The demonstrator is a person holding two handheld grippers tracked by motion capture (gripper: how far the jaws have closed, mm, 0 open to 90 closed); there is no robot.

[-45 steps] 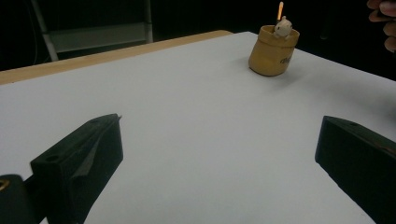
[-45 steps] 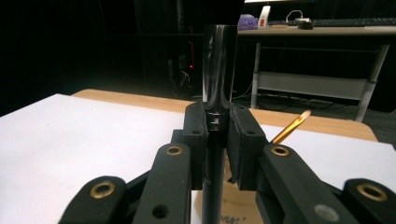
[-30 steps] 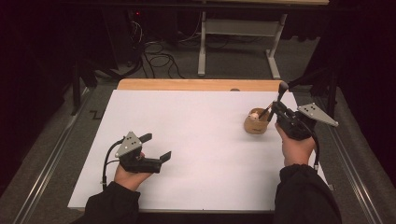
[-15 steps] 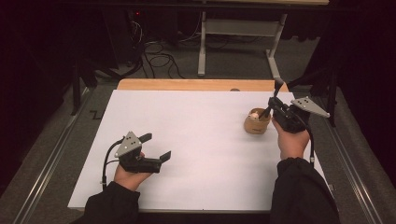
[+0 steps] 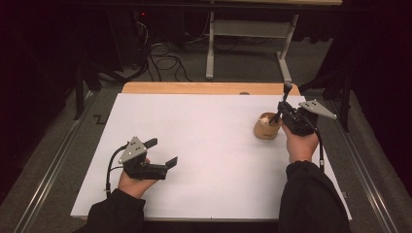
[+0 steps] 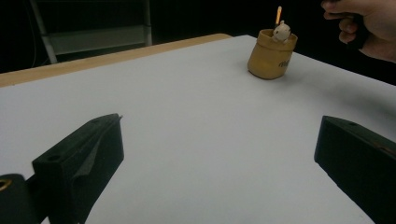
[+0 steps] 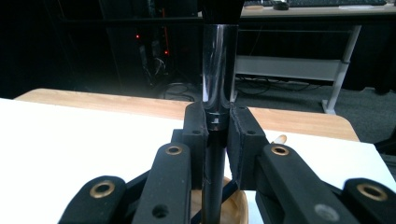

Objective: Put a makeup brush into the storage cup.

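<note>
A tan cup (image 5: 266, 127) stands at the right rear of the white table top (image 5: 204, 145). In the left gripper view the cup (image 6: 272, 55) holds a small pale figure (image 6: 281, 31) and a thin orange stick (image 6: 279, 14). My right gripper (image 5: 282, 109) hovers just right of the cup, shut on a glossy black upright rod (image 5: 286, 92). In the right gripper view the jaws (image 7: 216, 126) clamp the rod (image 7: 218, 60), whose lower end points into the cup's mouth (image 7: 233, 210). My left gripper (image 5: 161, 152) rests at the front left, open, with nothing between its fingers (image 6: 84, 154).
A wooden strip (image 5: 204, 88) runs along the table's far edge. Behind it stand a grey metal frame (image 5: 211, 48) and cables (image 5: 165, 63) on the floor. Metal rails (image 5: 53, 165) flank both sides of the table. The person's right hand (image 6: 364, 28) shows beside the cup.
The right gripper has shifted a little left toward the cup and slightly down, carrying the black rod. The left gripper has stayed where it was.
</note>
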